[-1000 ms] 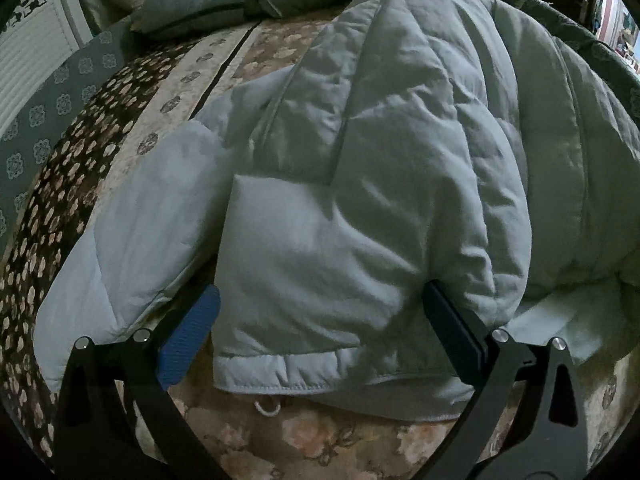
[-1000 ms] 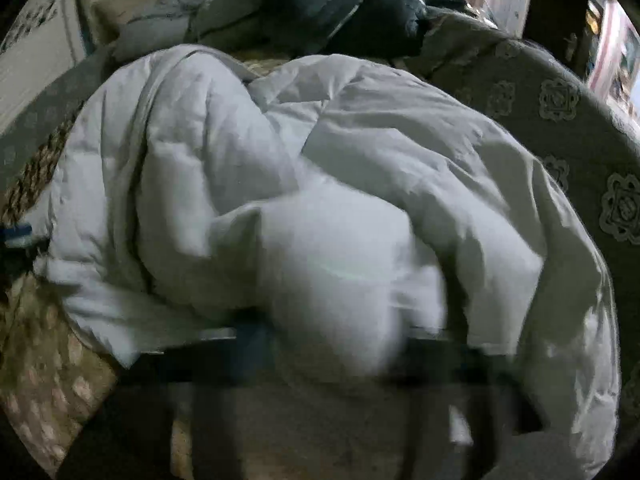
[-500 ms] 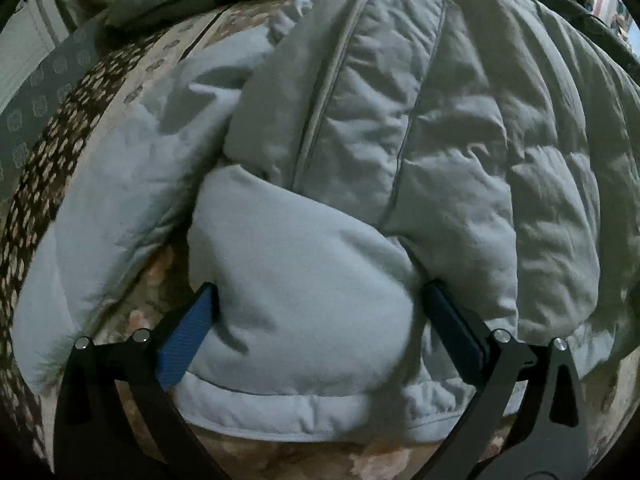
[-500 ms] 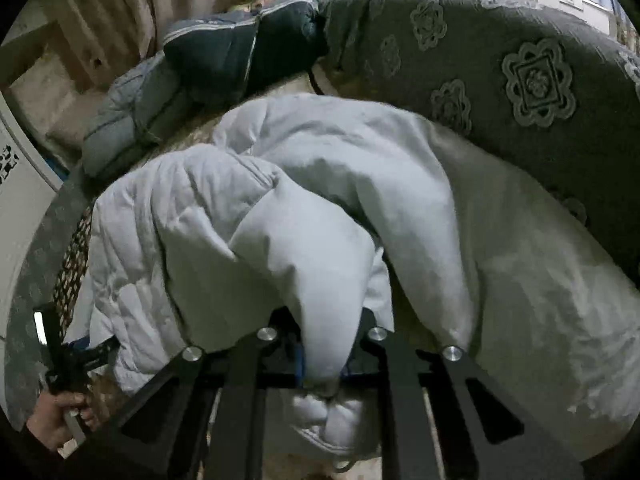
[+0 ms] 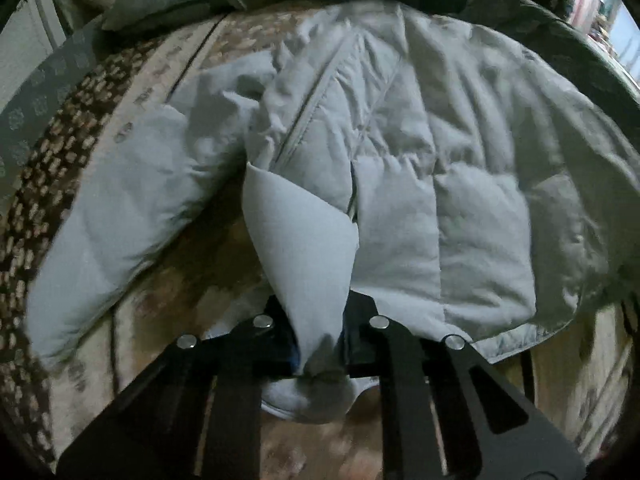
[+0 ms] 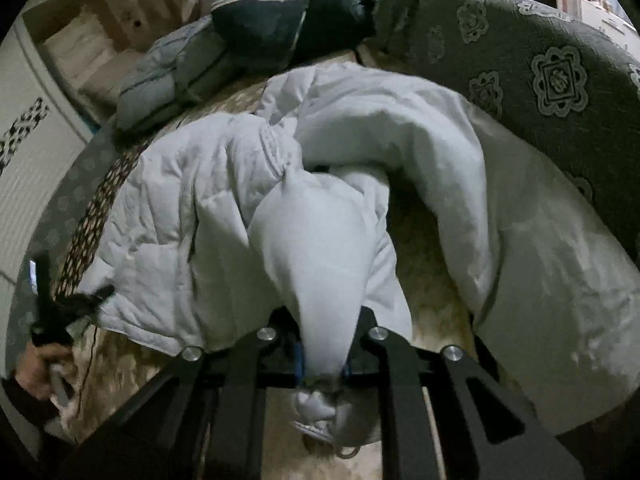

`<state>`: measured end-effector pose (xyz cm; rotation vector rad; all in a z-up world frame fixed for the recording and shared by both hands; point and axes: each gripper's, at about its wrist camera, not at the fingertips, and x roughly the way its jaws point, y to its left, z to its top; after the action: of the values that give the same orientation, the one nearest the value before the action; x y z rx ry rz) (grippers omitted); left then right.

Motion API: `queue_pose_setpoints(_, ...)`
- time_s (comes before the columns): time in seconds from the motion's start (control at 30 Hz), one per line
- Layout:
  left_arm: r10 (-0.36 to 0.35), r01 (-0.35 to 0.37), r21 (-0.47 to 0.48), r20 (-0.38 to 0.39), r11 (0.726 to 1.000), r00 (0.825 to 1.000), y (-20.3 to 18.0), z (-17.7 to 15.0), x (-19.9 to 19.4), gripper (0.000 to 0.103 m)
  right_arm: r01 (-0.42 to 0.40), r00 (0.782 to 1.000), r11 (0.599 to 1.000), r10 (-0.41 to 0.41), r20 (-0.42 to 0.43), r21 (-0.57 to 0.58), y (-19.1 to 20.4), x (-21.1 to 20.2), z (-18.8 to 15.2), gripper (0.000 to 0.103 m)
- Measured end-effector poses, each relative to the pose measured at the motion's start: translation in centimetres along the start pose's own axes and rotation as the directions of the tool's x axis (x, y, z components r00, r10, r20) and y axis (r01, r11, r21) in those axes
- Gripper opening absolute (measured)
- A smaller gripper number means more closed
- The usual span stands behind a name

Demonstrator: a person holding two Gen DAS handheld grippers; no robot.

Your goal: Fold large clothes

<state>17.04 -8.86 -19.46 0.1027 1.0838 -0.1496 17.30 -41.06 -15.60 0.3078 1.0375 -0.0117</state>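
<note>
Black gripper frames (image 5: 320, 360) with silver screws, blue pads; dark sleeve (image 6: 16, 400).

A floral bedspread (image 5: 132, 92) is spread on the bed; folded dark quilted clothes (image 6: 280, 28) are piled at its far end.

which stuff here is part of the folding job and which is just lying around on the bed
In the job:
- pale puffer jacket
- left hand-held gripper, closing on its hem
- right hand-held gripper, pinching its fabric

Lying about:
- dark and grey padded clothes
- floral bedspread
</note>
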Motion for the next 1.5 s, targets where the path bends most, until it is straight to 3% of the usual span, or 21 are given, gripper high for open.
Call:
queue_pose_setpoints(0.2, -0.018, 0.014, 0.066, 0.053, 0.998, 0.998, 0.6, -6.6, -7.0, 0.011, -0.027, 0.999, 0.995, 0.023, -0.046, -0.098, 0.7, -3.4, -3.7, 0.013)
queue_pose_setpoints(0.23, -0.023, 0.019, 0.064, 0.054, 0.998, 0.998, 2.4, -6.5, -7.6, 0.011, -0.032, 0.998, 0.993, 0.027, -0.052, -0.110, 0.8, -4.0, -4.5, 0.013)
queue_pose_setpoints(0.33, -0.036, 0.032, 0.057, 0.070, 0.998, 0.997, 2.9, -8.9, -10.1, 0.011, -0.059, 0.995, 0.989, 0.048, -0.083, -0.139, 0.9, -5.7, -6.5, 0.013)
queue_pose_setpoints(0.5, -0.086, 0.068, 0.107, 0.178, 0.992, 0.980, 3.9, -11.5, -14.4, 0.011, -0.133, 0.988, 0.975, 0.116, -0.104, -0.177, 1.2, -9.3, -9.8, 0.014)
queue_pose_setpoints(0.57, -0.105, 0.082, 0.112, 0.214, 0.990, 0.971, 4.2, -11.7, -15.2, 0.014, -0.162, 0.983, 0.970, 0.143, -0.113, -0.184, 1.3, -9.9, -10.4, 0.019)
queue_pose_setpoints(0.6, -0.099, 0.078, 0.097, 0.232, 0.992, 0.968, 5.7, -11.4, -16.1, 0.017, -0.152, 0.985, 0.972, 0.133, -0.111, -0.181, 0.9, -10.0, -10.4, 0.027)
queue_pose_setpoints(0.67, -0.063, 0.050, 0.065, 0.223, 0.997, 0.973, 6.8, -10.6, -15.5, 0.022, -0.039, 0.998, 0.990, 0.033, -0.045, -0.139, -0.5, -10.3, -9.4, 0.047)
queue_pose_setpoints(0.73, -0.026, 0.024, 0.015, 0.190, 1.000, 0.982, 6.4, -9.1, -13.7, 0.032, 0.028, 1.000, 0.998, -0.029, -0.008, -0.063, -2.2, -10.3, -8.6, 0.077)
queue_pose_setpoints(0.77, -0.019, 0.018, 0.005, 0.157, 1.000, 0.987, 6.3, -8.2, -12.3, 0.047, 0.058, 0.998, 0.998, -0.058, 0.006, -0.024, -3.1, -10.2, -8.2, 0.079)
queue_pose_setpoints(0.83, 0.007, -0.008, 0.016, 0.040, 1.000, 0.999, 6.3, -6.2, -9.2, 0.052, 0.082, 0.996, 0.996, -0.083, 0.020, 0.047, -4.5, -9.9, -7.3, 0.080)
queue_pose_setpoints(0.9, 0.010, -0.011, 0.012, 0.034, 1.000, 0.999, 6.6, -4.7, -8.4, 0.052, 0.067, 0.997, 0.996, -0.068, 0.021, 0.059, -4.9, -9.3, -6.5, 0.085)
queue_pose_setpoints(0.97, 0.003, 0.000, -0.033, 0.081, 0.999, 0.997, 7.8, -3.0, -8.8, 0.058, 0.074, 0.997, 0.997, -0.075, 0.025, 0.034, -4.9, -8.4, -5.7, 0.085)
queue_pose_setpoints(1.0, 0.018, -0.012, -0.051, 0.105, 0.999, 0.994, 7.9, -2.3, -9.0, 0.074, 0.083, 0.996, 0.996, -0.083, 0.023, 0.024, -4.7, -8.2, -5.7, 0.085)
queue_pose_setpoints(1.07, 0.104, -0.088, -0.096, 0.184, 0.992, 0.977, 7.5, -0.9, -9.7, 0.088, 0.100, 0.995, 0.995, -0.100, 0.015, 0.014, -5.1, -7.0, -5.0, 0.085)
queue_pose_setpoints(1.13, 0.160, -0.126, -0.156, 0.230, 0.980, 0.960, 9.1, 0.9, -9.8, 0.093, 0.104, 0.994, 0.994, -0.105, 0.008, 0.028, -5.4, -6.0, -4.6, 0.085)
queue_pose_setpoints(1.27, 0.249, -0.211, -0.204, 0.181, 0.956, 0.951, 11.6, 3.1, -6.0, 0.095, 0.121, 0.992, 0.991, -0.123, 0.015, 0.064, -6.1, -4.5, -3.3, 0.085)
queue_pose_setpoints(1.33, 0.301, -0.276, -0.214, 0.093, 0.937, 0.949, 14.5, 3.3, -2.3, 0.094, 0.117, 0.993, 0.991, -0.118, 0.011, 0.069, -6.3, -3.7, -2.7, 0.085)
queue_pose_setpoints(1.47, 0.408, -0.402, -0.196, -0.009, 0.895, 0.913, 18.8, 2.9, 2.6, 0.093, 0.137, 0.990, 0.989, -0.137, -0.017, 0.046, -6.5, -2.0, -2.2, 0.085)
queue_pose_setpoints(1.5, 0.447, -0.444, -0.179, -0.026, 0.878, 0.894, 20.0, 2.8, 4.0, 0.092, 0.136, 0.991, 0.990, -0.136, -0.021, 0.043, -6.6, -1.6, -2.1, 0.085)
